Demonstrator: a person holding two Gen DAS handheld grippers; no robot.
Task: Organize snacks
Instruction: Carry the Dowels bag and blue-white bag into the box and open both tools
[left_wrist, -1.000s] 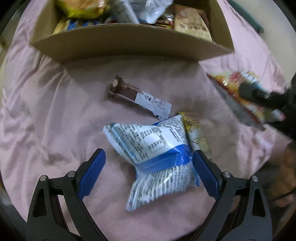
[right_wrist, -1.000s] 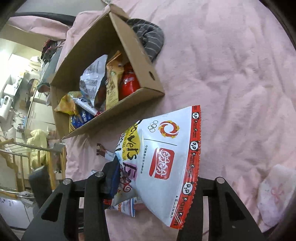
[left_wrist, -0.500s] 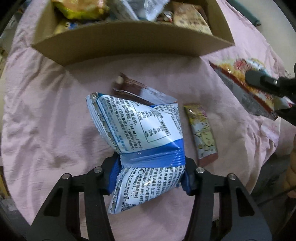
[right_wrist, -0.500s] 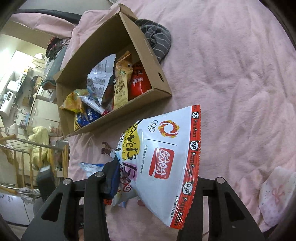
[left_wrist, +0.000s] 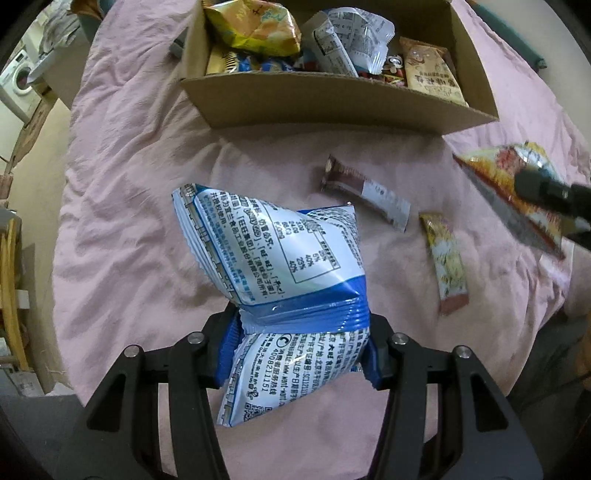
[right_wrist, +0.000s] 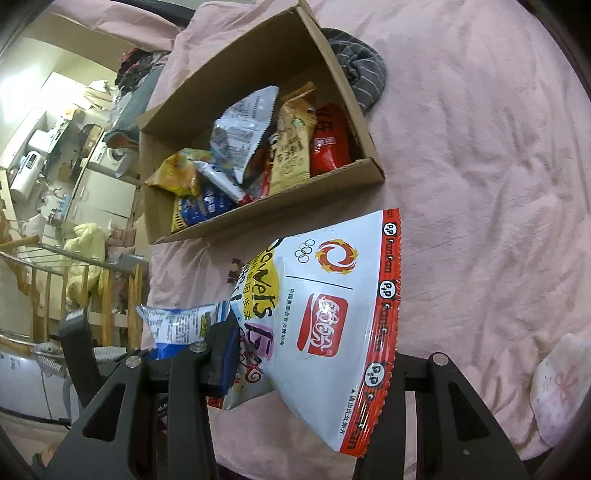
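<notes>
My left gripper (left_wrist: 301, 350) is shut on a blue and white snack bag (left_wrist: 280, 266) and holds it above the pink blanket. My right gripper (right_wrist: 306, 365) is shut on a white and red snack bag (right_wrist: 332, 314), also lifted; this bag shows at the right edge of the left wrist view (left_wrist: 517, 188). The blue bag shows in the right wrist view (right_wrist: 181, 321). A cardboard box (left_wrist: 332, 107) with several snack packs stands ahead; it also shows in the right wrist view (right_wrist: 258, 218). A brown bar (left_wrist: 365, 192) and a yellow bar (left_wrist: 447, 266) lie on the blanket.
The pink blanket (left_wrist: 140, 206) covers the bed. A grey striped cloth (right_wrist: 362, 77) lies behind the box. A white pouch with a bow print (right_wrist: 561, 376) lies at the right. A wooden rack (right_wrist: 74, 284) and room clutter stand beyond the bed's left edge.
My left gripper closed on the blue and white bag and lifted it off the blanket, uncovering the yellow bar. My right gripper, still holding its bag, moved closer to the box.
</notes>
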